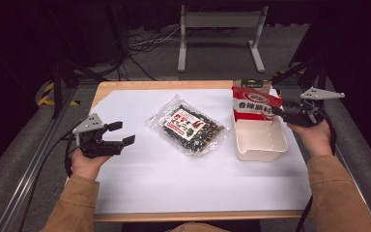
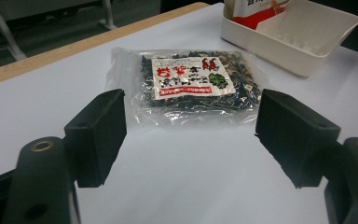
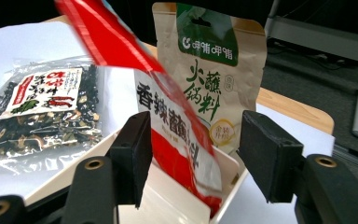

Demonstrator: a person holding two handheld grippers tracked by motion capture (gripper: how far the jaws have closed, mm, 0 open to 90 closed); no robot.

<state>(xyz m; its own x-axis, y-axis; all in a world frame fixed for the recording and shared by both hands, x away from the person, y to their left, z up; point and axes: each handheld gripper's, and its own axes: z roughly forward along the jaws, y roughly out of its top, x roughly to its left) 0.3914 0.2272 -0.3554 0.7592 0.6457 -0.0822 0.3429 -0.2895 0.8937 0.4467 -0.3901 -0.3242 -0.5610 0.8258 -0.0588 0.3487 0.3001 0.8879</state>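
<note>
Dark room, wooden table (image 1: 125,86) covered by a white sheet (image 1: 174,179); cream bin (image 1: 261,145) at the right, with a red sachet (image 1: 254,105) standing at its far end and a tan pouch (image 3: 208,70) upright behind it.

Right gripper (image 1: 281,112): jaws apart, the red sachet between them but the pads not pressing on it. I judge that pack as placed.

Next item: the clear bag of dried mix (image 1: 188,126), flat on the sheet, between my two hands and just left of the bin.

Left gripper (image 1: 120,134): jaws apart, nothing in them, hovering over the sheet and aimed at the bag. In the left gripper view the bag (image 2: 191,86) lies straight ahead, long axis crosswise to the jaws, near edge facing me.

Judgement: the left is the better-placed tool; move forward and take the near edge.
</note>
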